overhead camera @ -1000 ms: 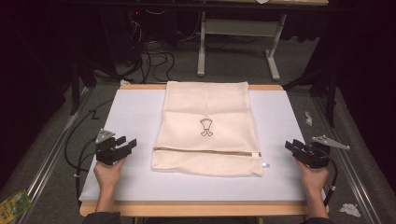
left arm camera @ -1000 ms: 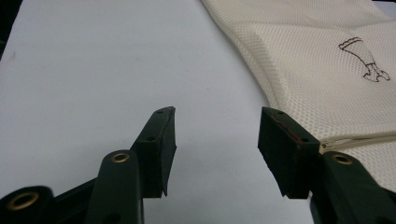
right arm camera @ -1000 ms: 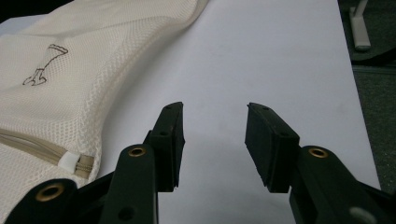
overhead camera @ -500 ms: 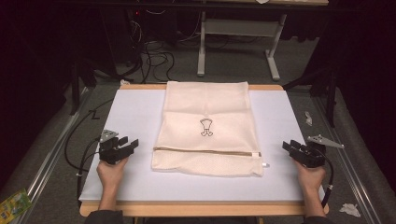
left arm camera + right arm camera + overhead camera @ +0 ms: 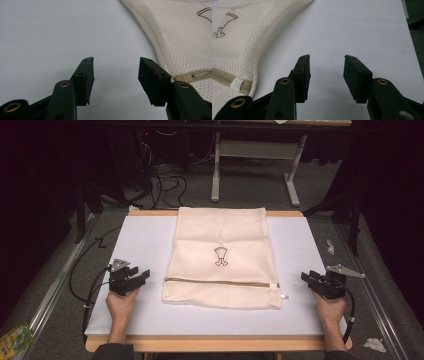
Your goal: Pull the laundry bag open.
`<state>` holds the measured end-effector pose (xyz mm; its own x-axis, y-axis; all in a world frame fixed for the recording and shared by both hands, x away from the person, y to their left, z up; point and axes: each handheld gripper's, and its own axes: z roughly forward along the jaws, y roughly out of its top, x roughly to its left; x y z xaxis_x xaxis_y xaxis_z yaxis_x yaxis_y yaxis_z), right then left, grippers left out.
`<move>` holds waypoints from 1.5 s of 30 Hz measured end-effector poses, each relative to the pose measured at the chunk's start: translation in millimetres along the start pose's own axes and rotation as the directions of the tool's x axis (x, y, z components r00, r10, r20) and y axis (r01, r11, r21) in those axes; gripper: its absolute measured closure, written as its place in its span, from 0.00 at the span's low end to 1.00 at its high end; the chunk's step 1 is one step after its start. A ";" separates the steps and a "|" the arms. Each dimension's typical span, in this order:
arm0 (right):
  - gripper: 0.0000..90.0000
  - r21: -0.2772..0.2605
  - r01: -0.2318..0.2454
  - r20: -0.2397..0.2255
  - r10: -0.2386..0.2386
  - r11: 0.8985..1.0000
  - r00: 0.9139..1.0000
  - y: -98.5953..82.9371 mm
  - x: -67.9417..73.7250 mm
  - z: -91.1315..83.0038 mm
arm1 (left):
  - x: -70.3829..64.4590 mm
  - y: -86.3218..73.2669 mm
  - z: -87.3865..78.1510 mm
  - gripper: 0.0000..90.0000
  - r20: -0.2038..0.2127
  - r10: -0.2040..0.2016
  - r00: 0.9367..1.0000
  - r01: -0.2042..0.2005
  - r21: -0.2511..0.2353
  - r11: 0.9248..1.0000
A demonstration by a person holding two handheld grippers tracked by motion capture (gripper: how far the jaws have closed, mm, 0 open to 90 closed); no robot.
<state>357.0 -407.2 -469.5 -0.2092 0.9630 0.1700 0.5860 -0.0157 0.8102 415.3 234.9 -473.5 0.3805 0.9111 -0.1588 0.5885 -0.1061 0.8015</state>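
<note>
Mesh laundry bag (image 5: pixel 221 257): I see it lying flat in the middle of the counter (image 5: pixel 145 235), its far edge at the back border, its zipper (image 5: pixel 220 281) running across near the front; it has not moved against the earlier pictures.
Zipper pull: it is at the right end of the zipper (image 5: pixel 237 84), closed as far as I can judge.
Change, left side: my left tool (image 5: pixel 134 279) has come a little inward and forward toward the bag's left edge over the last second.
Change, right side: my right tool (image 5: pixel 311 279) has also moved slightly closer to the bag's right front corner.
Meaning: I judge that both hands are only approaching; the bag is not yet touched, so the handling itself has not started.
Left tool state (image 5: pixel 115 75): jaws stand wide apart, nothing between them, the bag's edge (image 5: pixel 175 45) just beside the right jaw.
Right tool state (image 5: pixel 326 75): jaws wide, empty, the bag (image 5: pixel 234 45) near on the left.
Pose: both hands rest low on the counter at the front, well apart, tools pointing inward toward the bag.
</note>
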 end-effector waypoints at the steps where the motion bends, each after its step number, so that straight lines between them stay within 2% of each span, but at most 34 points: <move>1: 0.64 0.001 0.001 0.000 -0.001 1.000 1.000 0.0 0.0 0.1 | -0.1 -0.1 0.4 0.52 -0.001 0.001 1.000 -0.001 0.000 1.000; 17: 0.64 0.013 0.003 0.018 -0.003 1.000 1.000 -0.9 1.0 3.3 | 3.6 -4.7 6.7 0.51 -0.016 -0.006 1.000 0.005 -0.004 1.000; 31: 0.63 0.012 0.002 0.020 -0.003 1.000 1.000 -2.7 1.2 4.8 | 1.5 -6.8 7.2 0.51 -0.025 0.010 1.000 -0.010 -0.018 1.000; 35: 0.60 0.003 -0.004 0.015 0.004 1.000 1.000 -4.1 0.4 4.0 | 1.5 -7.5 7.6 0.47 -0.019 0.012 1.000 -0.012 -0.014 1.000; 37: 0.58 0.000 -0.009 0.018 0.009 1.000 1.000 -4.7 0.5 3.4 | 1.1 -7.8 7.8 0.46 -0.018 0.016 1.000 -0.017 -0.014 1.000; 40: 0.55 0.005 0.009 0.029 -0.009 1.000 1.000 -5.0 2.7 3.9 | -1.5 -9.3 6.0 0.44 -0.022 0.044 0.999 -0.044 -0.034 0.998; 42: 0.54 -0.006 0.042 0.046 -0.042 0.999 0.998 -5.8 5.8 3.1 | -2.9 -10.2 4.8 0.44 -0.026 0.057 0.998 -0.059 -0.047 0.997; 45: 0.54 -0.021 0.034 0.052 -0.033 0.999 0.998 -6.6 5.7 1.8 | -3.1 -10.8 3.9 0.43 -0.026 0.058 0.998 -0.060 -0.056 0.997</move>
<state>353.3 -401.1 -474.8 -0.1875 0.9757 0.1135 0.5617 0.0117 0.8272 410.5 231.6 -483.9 0.3956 0.9133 -0.0968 0.5241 -0.1380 0.8404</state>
